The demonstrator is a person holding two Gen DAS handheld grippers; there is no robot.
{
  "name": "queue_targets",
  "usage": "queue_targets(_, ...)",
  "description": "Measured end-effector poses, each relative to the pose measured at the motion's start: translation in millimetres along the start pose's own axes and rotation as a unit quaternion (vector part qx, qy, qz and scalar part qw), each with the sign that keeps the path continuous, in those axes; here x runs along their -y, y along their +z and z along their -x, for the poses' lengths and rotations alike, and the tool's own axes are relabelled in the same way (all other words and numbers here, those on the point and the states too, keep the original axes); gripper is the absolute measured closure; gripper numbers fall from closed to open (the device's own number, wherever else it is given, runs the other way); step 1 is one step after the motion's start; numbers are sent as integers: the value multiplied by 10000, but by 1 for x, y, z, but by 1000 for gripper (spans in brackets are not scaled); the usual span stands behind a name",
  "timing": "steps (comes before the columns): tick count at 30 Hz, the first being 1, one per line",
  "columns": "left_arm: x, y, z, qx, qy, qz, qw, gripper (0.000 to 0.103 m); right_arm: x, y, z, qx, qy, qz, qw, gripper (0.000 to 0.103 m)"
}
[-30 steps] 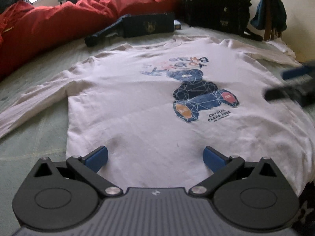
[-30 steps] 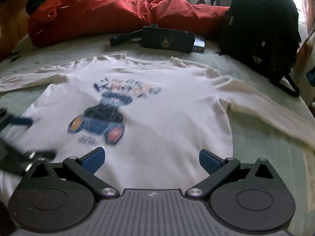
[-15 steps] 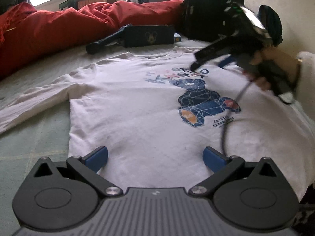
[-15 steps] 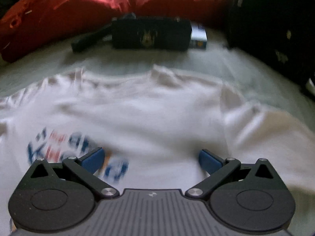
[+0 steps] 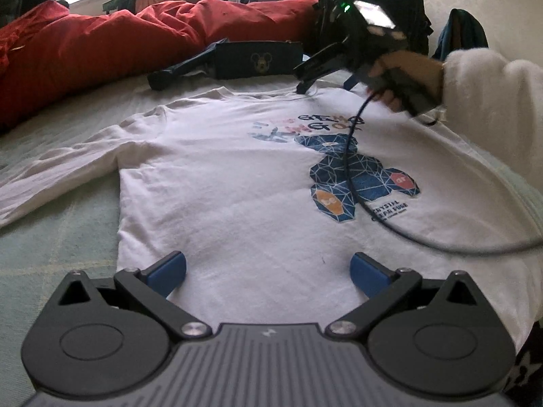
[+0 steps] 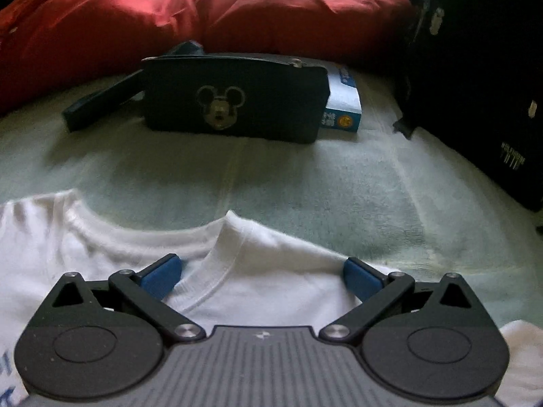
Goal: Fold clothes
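One white long-sleeved shirt [image 5: 237,183] is spread flat, print side up, on a pale green bed cover [image 5: 51,237]. In the left wrist view, the left gripper [image 5: 268,269] is held low over the shirt's lower hem with its blue pads [image 5: 168,268] set wide apart and nothing between them. The right gripper [image 5: 302,83] is seen at the far end, tipped down so that its fingertips meet the shirt at the neckline; it is gripped by a hand [image 5: 397,78] in a white sleeve [image 5: 492,108], and a black cable [image 5: 353,176] is trailed across the blue bear print [image 5: 356,183]. A red duvet [image 5: 101,44], a dark pouch [image 5: 258,59] and a black backpack [image 5: 373,3] are seen beyond.

In the right wrist view, the right gripper [image 6: 261,276] is spread wide, its pads placed on either side of the collar [image 6: 220,257] where it joins the shoulder. No cloth is pinched. The pouch with a mouse badge [image 6: 220,107] is lying ahead, a blue and white box [image 6: 342,101] just beside it.
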State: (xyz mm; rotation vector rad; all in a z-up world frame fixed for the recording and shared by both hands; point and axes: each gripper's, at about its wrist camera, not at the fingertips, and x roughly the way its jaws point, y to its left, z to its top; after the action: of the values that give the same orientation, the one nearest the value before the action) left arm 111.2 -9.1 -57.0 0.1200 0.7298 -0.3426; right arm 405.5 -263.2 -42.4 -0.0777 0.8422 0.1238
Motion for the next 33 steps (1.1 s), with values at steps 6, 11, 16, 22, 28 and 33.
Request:
queue_targets(6, -2, 2, 13, -15, 135, -98, 9999, 1, 2, -25, 87, 240, 88, 455, 9986, 0)
queue_targets(11, -20, 5, 28, 85, 401, -200, 9990, 1, 11, -73, 145, 193, 157, 399, 9989, 0)
queue_targets(16, -62, 25, 29, 200, 867, 9, 9960, 1, 0, -133, 181, 58, 451, 173, 9988, 0)
queue_targets(22, -122, 62, -10, 355, 972, 514, 9933, 1, -28, -175, 197, 139, 613, -2, 9980, 0)
queue_targets(28, -153, 60, -55, -34, 588, 1051, 9927, 1, -46, -187, 199, 265, 736, -79, 9969, 0)
queue_targets(33, -151, 43, -47, -199, 535, 934, 9940, 1, -45, -195, 191, 165, 908, -302, 9953, 0)
